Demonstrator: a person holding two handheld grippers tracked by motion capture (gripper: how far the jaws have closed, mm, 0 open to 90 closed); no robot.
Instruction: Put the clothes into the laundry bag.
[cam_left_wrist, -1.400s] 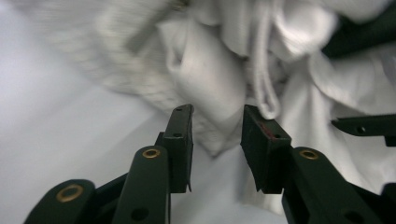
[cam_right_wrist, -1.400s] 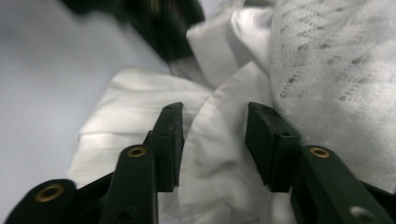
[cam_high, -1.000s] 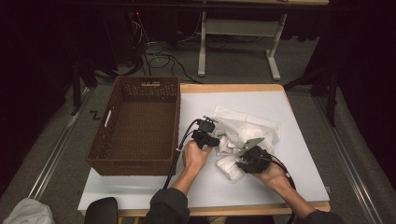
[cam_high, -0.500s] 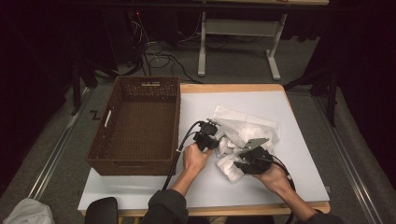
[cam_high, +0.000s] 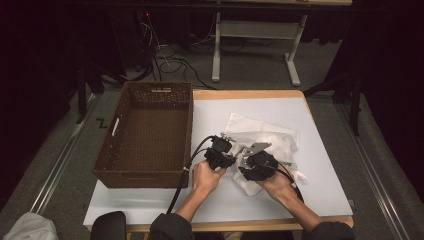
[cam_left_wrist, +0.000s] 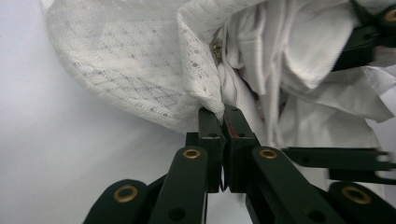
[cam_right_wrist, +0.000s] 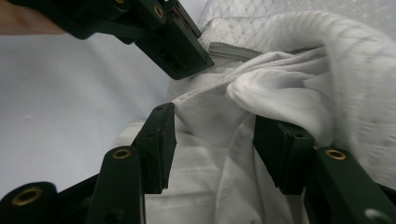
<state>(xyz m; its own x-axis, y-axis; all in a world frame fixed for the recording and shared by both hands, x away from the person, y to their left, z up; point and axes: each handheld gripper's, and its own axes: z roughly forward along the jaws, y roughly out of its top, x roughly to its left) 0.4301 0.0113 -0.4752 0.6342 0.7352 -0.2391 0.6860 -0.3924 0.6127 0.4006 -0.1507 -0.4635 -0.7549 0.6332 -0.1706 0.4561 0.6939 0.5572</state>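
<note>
In the high view, the left gripper (cam_high: 226, 156) and right gripper (cam_high: 248, 167) sit close together over the white garment (cam_high: 270, 137) (crumpled on the white sheet (cam_high: 210, 115)). In the left gripper view, the jaws are pinched tight on the garment's mesh edge. In the right gripper view, the jaws have just been opening; folds lie between them, unpressed.

lab: floor cables (cam_high: 170, 65), table frame (cam_high: 255, 35)
</note>
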